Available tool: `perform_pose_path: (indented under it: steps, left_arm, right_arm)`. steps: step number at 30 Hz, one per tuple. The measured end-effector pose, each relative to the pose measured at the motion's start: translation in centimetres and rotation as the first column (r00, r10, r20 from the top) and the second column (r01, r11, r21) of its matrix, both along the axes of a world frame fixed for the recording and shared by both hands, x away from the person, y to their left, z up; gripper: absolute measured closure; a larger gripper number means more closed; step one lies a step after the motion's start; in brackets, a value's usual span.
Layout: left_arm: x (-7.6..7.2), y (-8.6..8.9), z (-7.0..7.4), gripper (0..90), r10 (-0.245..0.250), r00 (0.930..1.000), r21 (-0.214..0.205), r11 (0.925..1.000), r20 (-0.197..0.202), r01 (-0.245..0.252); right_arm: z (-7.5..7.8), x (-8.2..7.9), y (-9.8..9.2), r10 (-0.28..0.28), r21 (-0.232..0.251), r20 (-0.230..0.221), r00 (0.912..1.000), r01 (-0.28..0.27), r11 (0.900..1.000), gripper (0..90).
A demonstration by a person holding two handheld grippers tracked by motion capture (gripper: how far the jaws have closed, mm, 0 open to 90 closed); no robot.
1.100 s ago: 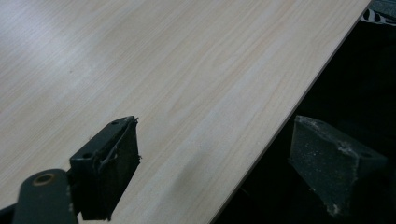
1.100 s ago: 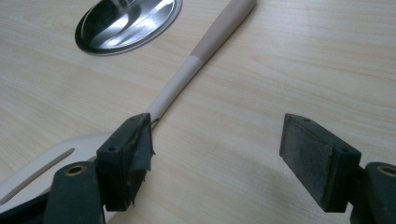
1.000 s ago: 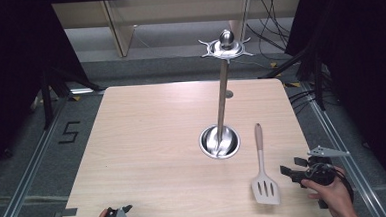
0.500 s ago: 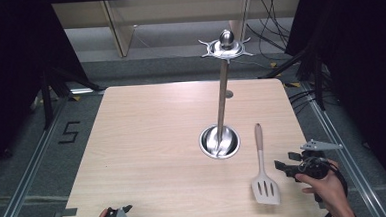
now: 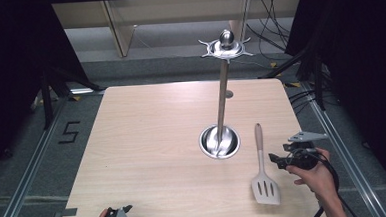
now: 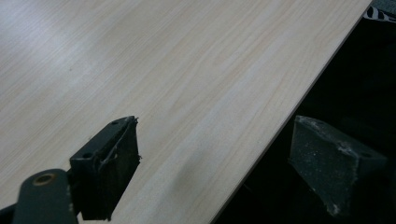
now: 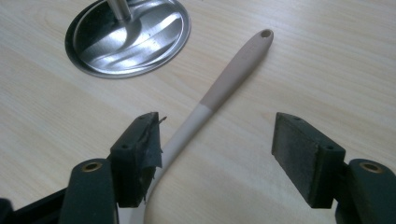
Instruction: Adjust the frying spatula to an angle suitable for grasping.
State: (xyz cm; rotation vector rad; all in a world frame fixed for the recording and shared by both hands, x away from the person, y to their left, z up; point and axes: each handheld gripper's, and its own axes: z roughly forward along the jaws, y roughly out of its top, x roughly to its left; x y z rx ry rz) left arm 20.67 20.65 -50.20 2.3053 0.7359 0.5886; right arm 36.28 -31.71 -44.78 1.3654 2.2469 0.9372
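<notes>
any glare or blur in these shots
High view: glare washes the far part of the table. Right gripper view: bright streaks on the stand's metal base; spatula sharp. Left gripper view: pale sheen on the wood at upper left, near jaws soft.

Pale wood table (image 5: 153,155), beige-and-white spatula (image 5: 262,171), silver stand base (image 5: 220,141)
</notes>
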Motion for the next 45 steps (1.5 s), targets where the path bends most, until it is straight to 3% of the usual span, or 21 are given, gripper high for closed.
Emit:
perform_pose_path:
  steps: [4,5,6,7,9,12,17,21,25,27,28,34,35,40,42,45]
  left_arm:
    - [0.0,0.0,0.0,15.0,-0.002,1.0000,0.003,1.0000,-0.001,0.002]
    - [-0.1,0.0,0.0,15.0,0.000,1.0000,-0.010,0.9999,-0.005,0.000]
    - [0.2,0.1,0.2,15.0,-0.033,0.9994,0.005,0.9994,0.012,0.033]
    - [0.1,0.1,0.2,15.0,-0.027,0.9995,0.001,0.9996,0.013,0.027]
    - [0.2,0.1,0.2,15.0,-0.027,0.9995,-0.001,0.9996,0.016,0.027]
    - [0.1,0.1,0.2,15.1,-0.028,0.9995,-0.001,0.9996,0.015,0.028]
    - [0.1,0.1,0.2,15.1,-0.028,0.9995,0.000,0.9996,0.015,0.028]
    - [0.1,0.1,0.2,15.0,-0.028,0.9995,0.000,0.9996,0.014,0.028]
    - [0.1,0.1,0.2,15.1,-0.031,0.9994,0.003,0.9995,0.012,0.031]
    - [0.1,0.1,0.2,15.1,-0.030,0.9994,0.002,0.9996,0.014,0.030]
    - [0.1,0.1,0.2,15.0,-0.029,0.9995,0.000,0.9996,0.015,0.029]
    - [0.1,0.1,0.1,15.0,-0.029,0.9995,-0.001,0.9996,0.014,0.029]
    - [0.1,0.1,0.2,15.1,-0.031,0.9994,0.001,0.9995,0.013,0.031]
    - [0.1,0.1,0.2,15.1,-0.030,0.9994,0.000,0.9995,0.016,0.030]
    - [0.1,0.1,0.2,15.1,-0.028,0.9995,-0.004,0.9996,0.014,0.028]
    - [0.1,0.1,0.2,15.0,-0.029,0.9995,-0.003,0.9996,0.014,0.029]
  right_arm:
    - [0.0,1.1,0.6,0.009,-0.040,-0.032,0.9995,-0.010,0.9991,34.6]
    - [-0.2,1.5,0.8,0.020,-0.062,-0.013,0.9997,-0.020,0.9979,35.1]
    - [-0.2,1.7,1.1,0.009,-0.068,-0.040,0.9992,-0.012,0.9976,35.8]
    - [-0.4,2.0,1.1,0.031,-0.096,-0.029,0.9991,-0.033,0.9949,35.8]
    - [-0.5,2.3,1.6,0.020,-0.077,-0.067,0.9975,-0.025,0.9967,36.5]
    - [-0.9,3.1,1.9,0.013,-0.086,-0.066,0.9977,-0.018,0.9961,37.0]
    - [-1.3,3.9,2.8,-0.011,-0.082,-0.124,0.9922,0.001,0.9966,37.2]
    - [-1.6,4.8,3.1,-0.002,-0.113,-0.145,0.9894,-0.014,0.9935,38.4]
    - [-2.2,5.3,3.3,0.011,-0.114,-0.146,0.9892,-0.028,0.9931,38.9]
    - [-2.5,5.6,3.4,0.016,-0.133,-0.173,0.9847,-0.040,0.9903,38.9]
    - [-2.6,5.5,3.7,-0.014,-0.127,-0.205,0.9786,-0.012,0.9918,39.4]
    - [-3.1,6.2,3.5,0.008,-0.131,-0.204,0.9789,-0.035,0.9907,42.2]
    - [-3.1,6.1,3.6,-0.008,-0.128,-0.225,0.9744,-0.021,0.9915,42.3]
    - [-3.5,6.4,3.8,0.020,-0.140,-0.221,0.9750,-0.052,0.9888,43.8]
    - [-3.5,6.3,4.1,0.013,-0.141,-0.247,0.9688,-0.049,0.9888,44.3]
    - [-3.7,6.5,4.2,0.023,-0.158,-0.249,0.9683,-0.064,0.9853,45.8]
